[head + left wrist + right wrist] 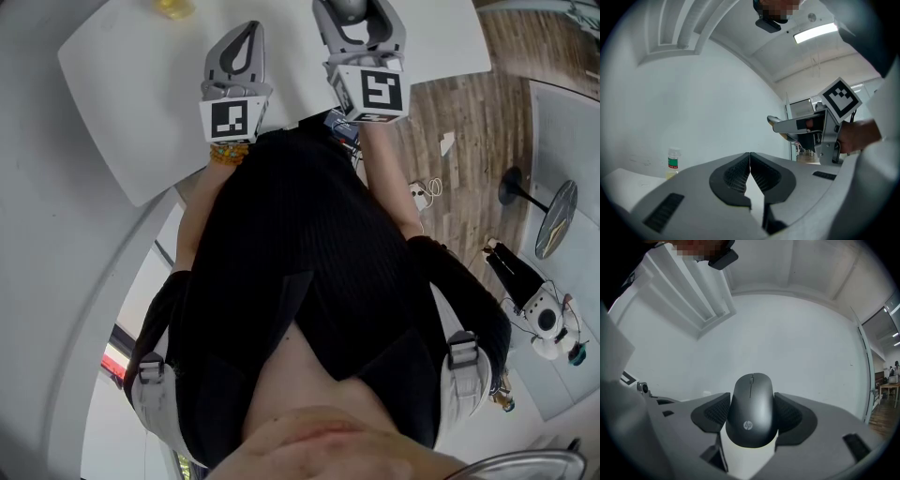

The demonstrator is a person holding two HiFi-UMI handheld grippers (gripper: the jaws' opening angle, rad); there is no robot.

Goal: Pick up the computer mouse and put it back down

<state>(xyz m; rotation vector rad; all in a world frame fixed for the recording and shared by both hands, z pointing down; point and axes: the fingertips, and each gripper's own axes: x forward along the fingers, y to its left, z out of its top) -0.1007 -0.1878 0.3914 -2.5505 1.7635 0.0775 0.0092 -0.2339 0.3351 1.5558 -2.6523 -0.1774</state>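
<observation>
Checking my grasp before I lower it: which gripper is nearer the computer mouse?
Right. The right gripper is shut on the computer mouse, a pad on each side. The left gripper is shut, empty, off to its left, apart.

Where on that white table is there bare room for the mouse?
Bare table lies left of the left gripper, beside the bottle, and right of the right gripper, which holds the computer mouse. Only a narrow strip separates the grippers.
</observation>
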